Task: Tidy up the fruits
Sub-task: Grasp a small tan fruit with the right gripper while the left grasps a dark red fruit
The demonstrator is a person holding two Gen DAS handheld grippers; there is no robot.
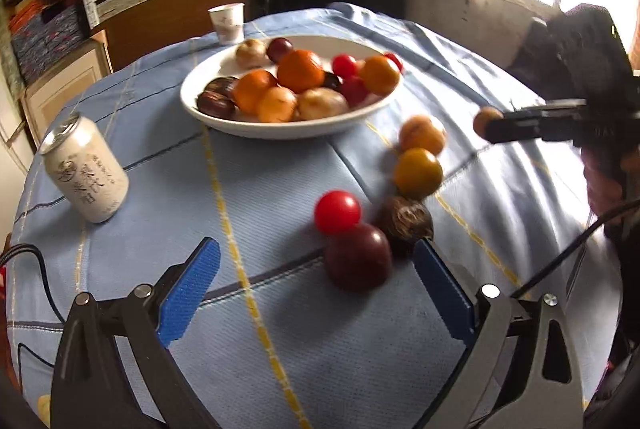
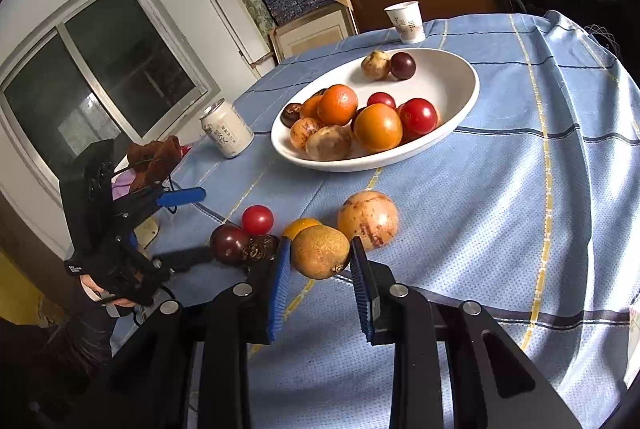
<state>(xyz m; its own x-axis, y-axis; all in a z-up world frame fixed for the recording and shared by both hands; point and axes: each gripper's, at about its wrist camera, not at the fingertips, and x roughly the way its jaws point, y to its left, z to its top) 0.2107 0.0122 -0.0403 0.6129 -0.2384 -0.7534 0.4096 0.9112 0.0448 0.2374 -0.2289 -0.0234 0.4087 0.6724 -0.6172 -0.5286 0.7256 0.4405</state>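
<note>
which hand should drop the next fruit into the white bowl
Right. The right gripper is already shut on a tan fruit and faces the white bowl. The left gripper is open and empty, beside the dark plum.

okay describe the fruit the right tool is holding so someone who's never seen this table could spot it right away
Start at the white bowl on the blue tablecloth, then look at the loose fruit in front of it. The tan fruit sits clamped between the right tool's blue pads, unlike its neighbours lying free.
</note>
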